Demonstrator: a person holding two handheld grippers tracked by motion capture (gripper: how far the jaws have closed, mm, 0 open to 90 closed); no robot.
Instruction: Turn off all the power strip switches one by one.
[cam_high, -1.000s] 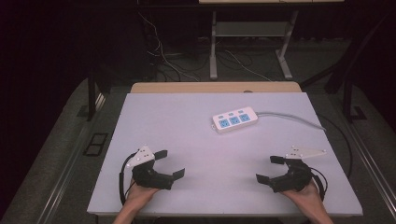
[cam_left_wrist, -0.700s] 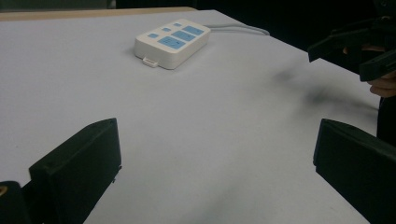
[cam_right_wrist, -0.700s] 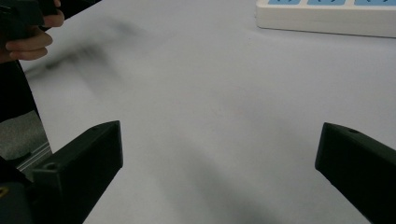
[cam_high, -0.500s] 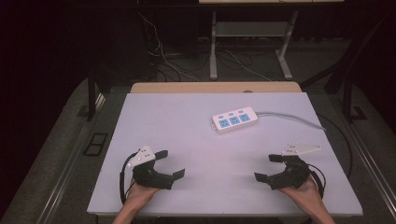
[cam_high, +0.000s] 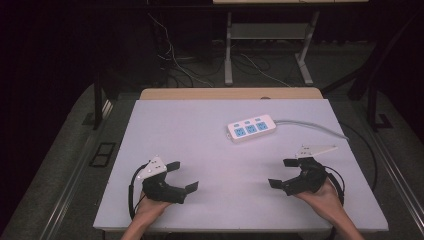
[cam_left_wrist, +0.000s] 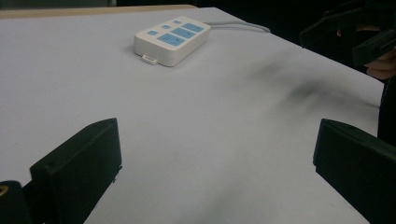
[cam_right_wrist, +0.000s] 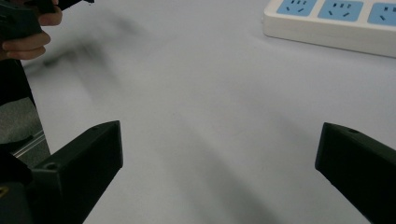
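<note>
White tabletop (cam_high: 200, 140) in a dark room, power strip (cam_high: 251, 128) lying toward the far right. Left gripper (cam_high: 182, 176) and right gripper (cam_high: 282, 170) resting near the front edge, both spread wide, empty. Likely pre-reach; next: advancing toward the strip.

White table (cam_high: 200, 130), dark cabled floor (cam_high: 190, 65)

Spread black fingers (cam_right_wrist: 79, 172); power strip (cam_right_wrist: 327, 21), perhaps three-socket, beyond.
</note>
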